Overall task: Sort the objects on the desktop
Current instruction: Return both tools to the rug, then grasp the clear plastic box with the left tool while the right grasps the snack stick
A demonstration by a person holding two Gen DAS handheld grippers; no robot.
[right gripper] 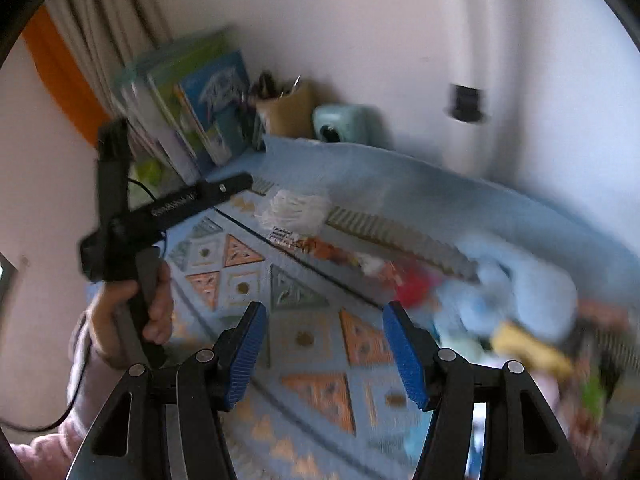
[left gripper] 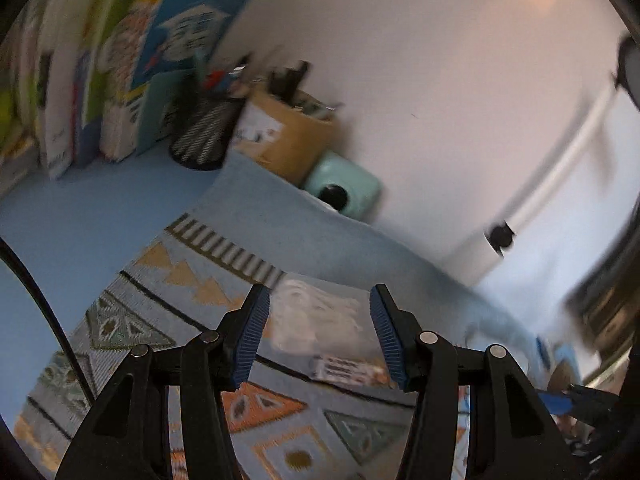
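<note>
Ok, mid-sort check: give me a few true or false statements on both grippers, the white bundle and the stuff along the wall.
1. Both grippers are empty. True: the left gripper and right gripper stand open with nothing between the pads.
2. The white bundle lies on the patterned mat. True.
3. The mint-green camera sits in the middle of the mat. False: it stands by the wall, beside the cardboard box.
4. The mesh pen cup is lying on its side. False: it stands upright, next to the books.
5. The left gripper is gripping the white bundle. False: the bundle lies ahead of it, untouched.
</note>
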